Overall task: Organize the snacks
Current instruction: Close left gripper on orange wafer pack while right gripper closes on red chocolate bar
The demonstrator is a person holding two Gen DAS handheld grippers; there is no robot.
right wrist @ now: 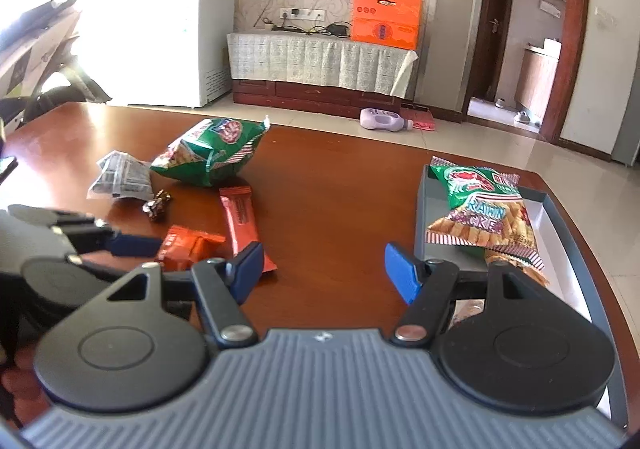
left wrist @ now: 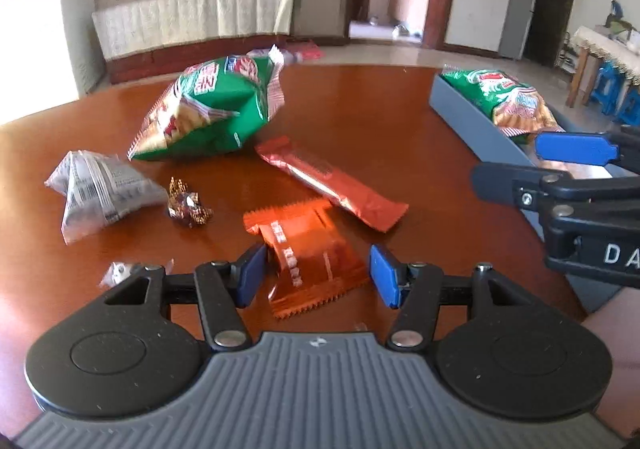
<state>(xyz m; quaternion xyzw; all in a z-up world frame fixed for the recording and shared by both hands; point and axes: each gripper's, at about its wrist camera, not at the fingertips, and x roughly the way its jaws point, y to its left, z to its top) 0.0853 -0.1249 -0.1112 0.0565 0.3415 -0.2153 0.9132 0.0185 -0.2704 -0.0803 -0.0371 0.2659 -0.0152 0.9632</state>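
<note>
Your left gripper (left wrist: 318,275) hangs low over the wooden table (left wrist: 360,109) with its blue pads spread apart on either side of the small orange wrapped snack (left wrist: 308,261); the pads flank the packet without touching it, so nothing is gripped. Just beyond that packet lies the long red bar (left wrist: 332,183), set diagonally, and past it the loose green cracker bag (left wrist: 208,109) sits puffed up near the table's far edge. To the left you have a grey-and-white printed packet (left wrist: 100,189) and, right beside it, a small dark foil-wrapped candy (left wrist: 188,203). A tiny crumpled wrapper (left wrist: 118,273) rests by your left finger; what it is cannot be made out. Your right gripper (right wrist: 324,273) is also spread wide and holds nothing, hovering over bare wood between the red bar and the grey tray (right wrist: 420,217). That tray sits along the table's right edge, and a second green prawn cracker bag (right wrist: 484,213) already lies inside it, with another snack under it, mostly hidden by your right finger.
</note>
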